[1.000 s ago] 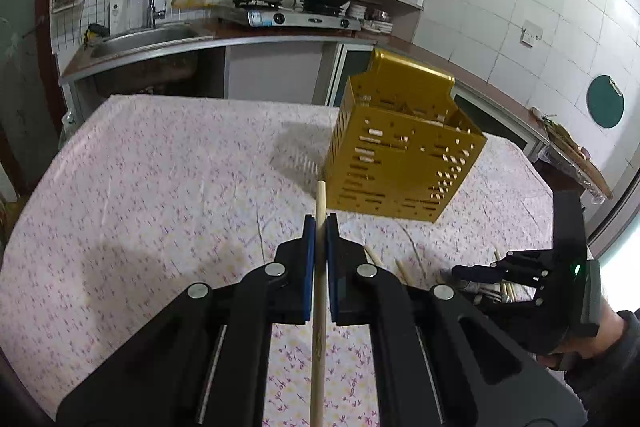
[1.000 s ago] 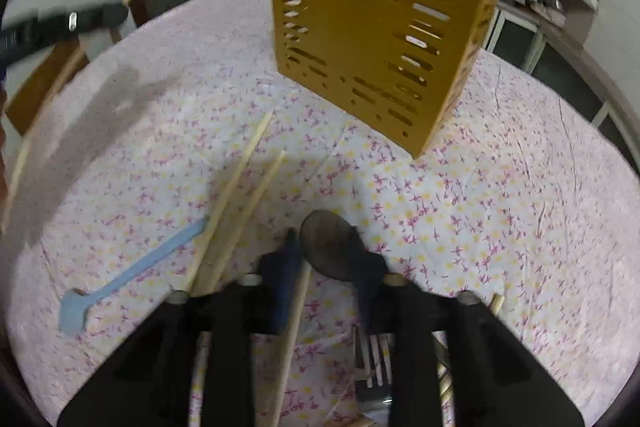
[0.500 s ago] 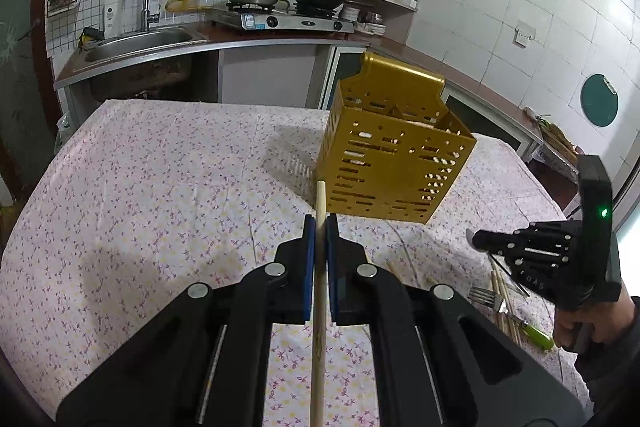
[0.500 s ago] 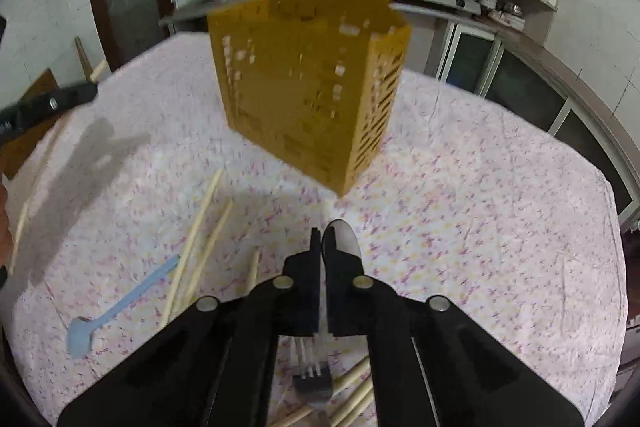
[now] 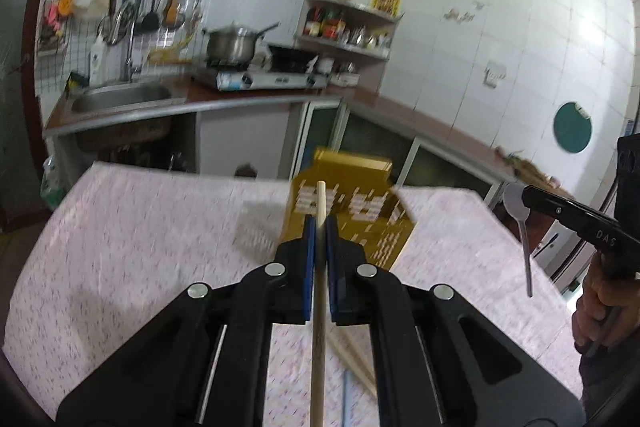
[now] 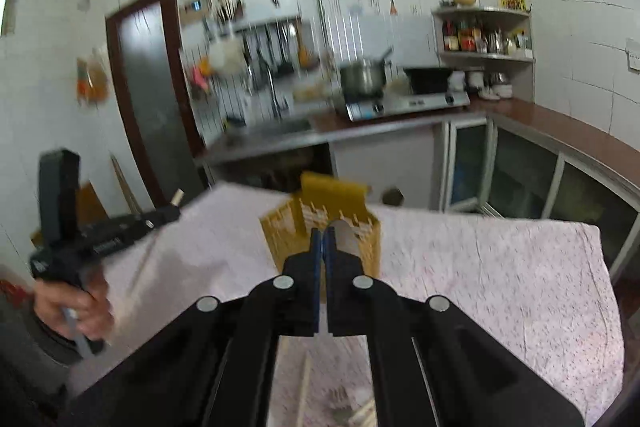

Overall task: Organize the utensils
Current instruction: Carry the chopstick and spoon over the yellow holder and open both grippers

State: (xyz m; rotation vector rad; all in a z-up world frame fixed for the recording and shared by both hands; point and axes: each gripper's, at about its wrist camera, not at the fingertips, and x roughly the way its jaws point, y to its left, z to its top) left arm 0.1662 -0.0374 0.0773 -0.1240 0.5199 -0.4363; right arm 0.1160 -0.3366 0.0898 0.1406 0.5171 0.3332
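The left gripper (image 5: 319, 227), black with blue pads, is clamped tight on a pale wooden chopstick (image 5: 319, 307) that runs up between its jaws and pokes out past the tips. Beyond it, the yellow perforated plastic utensil holder (image 5: 352, 215) stands on the table covered with a pink floral cloth (image 5: 140, 247). This left wrist view alone shows what the right gripper (image 5: 524, 198) carries: a metal spoon (image 5: 520, 227), its bowl pinched at the jaw tips and its handle hanging down, with the person's hand (image 5: 596, 303) around the grip. It also catches loose chopsticks (image 5: 352, 359) lying on the cloth below the fingers. From the right wrist view the right gripper (image 6: 323, 235) has its jaws pressed together, only the grey rim of the spoon (image 6: 344, 231) peeking out beside them, and the holder (image 6: 332, 223) sits straight ahead with its open top visible. That view shows the left gripper (image 6: 176, 213) from the side, held up above the table's left edge, the chopstick's end (image 6: 177, 197) jutting beyond its tip.
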